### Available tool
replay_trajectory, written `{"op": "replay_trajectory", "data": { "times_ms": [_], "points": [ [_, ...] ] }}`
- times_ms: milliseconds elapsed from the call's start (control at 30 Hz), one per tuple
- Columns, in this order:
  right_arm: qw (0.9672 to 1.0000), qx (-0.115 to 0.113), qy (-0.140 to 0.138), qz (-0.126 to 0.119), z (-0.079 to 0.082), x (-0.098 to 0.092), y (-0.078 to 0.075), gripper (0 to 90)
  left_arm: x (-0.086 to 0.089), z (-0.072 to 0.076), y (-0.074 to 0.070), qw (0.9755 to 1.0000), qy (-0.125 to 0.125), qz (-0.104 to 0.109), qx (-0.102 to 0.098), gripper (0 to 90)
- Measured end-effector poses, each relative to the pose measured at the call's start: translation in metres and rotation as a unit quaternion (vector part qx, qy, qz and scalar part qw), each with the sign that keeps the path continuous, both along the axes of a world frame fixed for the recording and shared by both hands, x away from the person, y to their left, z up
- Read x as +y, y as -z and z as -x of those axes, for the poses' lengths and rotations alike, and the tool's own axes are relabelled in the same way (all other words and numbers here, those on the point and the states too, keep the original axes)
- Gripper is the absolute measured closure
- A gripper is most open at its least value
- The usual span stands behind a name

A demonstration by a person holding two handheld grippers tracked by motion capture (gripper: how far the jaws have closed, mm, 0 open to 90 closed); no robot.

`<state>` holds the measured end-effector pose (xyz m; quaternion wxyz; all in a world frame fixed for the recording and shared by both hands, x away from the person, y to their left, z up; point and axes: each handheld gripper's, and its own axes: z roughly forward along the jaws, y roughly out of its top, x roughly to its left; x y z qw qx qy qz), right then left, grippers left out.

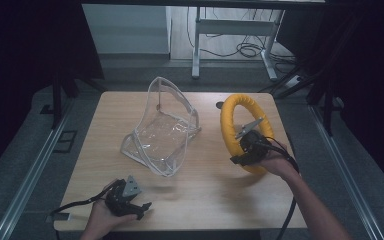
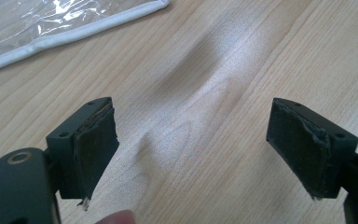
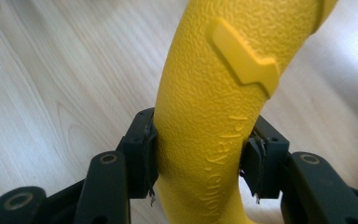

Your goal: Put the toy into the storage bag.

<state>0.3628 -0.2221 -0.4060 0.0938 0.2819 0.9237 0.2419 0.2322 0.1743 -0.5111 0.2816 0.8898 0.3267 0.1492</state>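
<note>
Yellow ring (image 1: 235, 125) sits right of centre in the high view, tilted up off the counter (image 1: 205, 190), lower arc held by the right gripper (image 1: 250, 150). In the right gripper view the ring (image 3: 214, 107) has a pebbled surface, a raised tab and embossed lettering, possibly "Play enjoy", hard to read at this angle. Jaws clamped on the tube from both sides, pads touching it.

Clear plastic bag (image 1: 162, 127) with white piping stands open at centre of the high view, well apart from the ring. Its edge (image 2: 70, 32) shows at upper left of the left gripper view.

Left gripper (image 1: 127, 197) is at lower left of the high view, near the counter's front edge, held in a hand (image 1: 102, 220). Jaws spread wide, bare wood (image 2: 205, 116) between them.
</note>
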Motion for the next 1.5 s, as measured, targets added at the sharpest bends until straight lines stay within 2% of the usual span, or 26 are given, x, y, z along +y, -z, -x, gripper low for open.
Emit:
{"op": "replay_trajectory", "data": {
  "times_ms": [133,167,300,367,467,633,800,833,867,967,1100,1500],
  "points": [
    [0.9996,-0.015,0.000,-0.024,0.002,-0.002,-0.010,51.9,0.000,0.000,0.000,1.0000,0.000,-0.001,0.000,16.1],
    [0.9992,-0.018,0.001,-0.036,0.002,-0.003,-0.014,51.8,0.000,0.000,0.000,1.0000,0.000,-0.001,0.001,16.1],
    [0.9983,-0.024,0.000,-0.053,0.003,-0.004,-0.019,51.9,0.000,0.000,0.000,1.0000,0.001,-0.002,0.000,16.1],
    [0.9970,-0.031,-0.001,-0.071,0.006,-0.005,-0.025,51.8,0.000,0.000,0.000,1.0000,0.000,-0.001,0.000,16.1],
    [0.9960,-0.038,-0.002,-0.081,0.007,-0.005,-0.029,51.8,0.000,0.000,0.000,1.0000,0.001,-0.002,0.000,16.1],
    [0.9926,-0.056,-0.002,-0.107,0.010,-0.006,-0.039,51.8,0.000,0.000,0.000,1.0000,0.000,0.000,0.000,16.1],
    [0.9878,-0.065,-0.007,-0.141,0.014,-0.006,-0.048,51.7,0.000,0.000,0.000,1.0000,0.001,-0.001,0.000,16.1],
    [0.9854,-0.071,-0.008,-0.154,0.015,-0.006,-0.051,51.7,0.000,0.000,0.000,1.0000,0.001,0.000,0.000,16.1],
    [0.9854,-0.071,-0.008,-0.154,0.015,-0.006,-0.051,51.7,0.000,0.000,0.000,1.0000,0.000,0.000,0.000,16.1],
    [0.9820,-0.080,-0.012,-0.171,0.018,-0.006,-0.055,51.6,0.000,0.000,0.000,1.0000,0.000,0.000,-0.001,16.1],
    [0.9761,-0.090,-0.011,-0.198,0.020,-0.006,-0.059,51.6,0.000,0.000,0.000,1.0000,0.000,0.000,0.000,16.1],
    [0.9646,-0.083,-0.014,-0.250,0.021,-0.004,-0.059,51.3,0.000,0.000,0.001,1.0000,0.000,-0.001,0.000,16.1]
  ]
}}
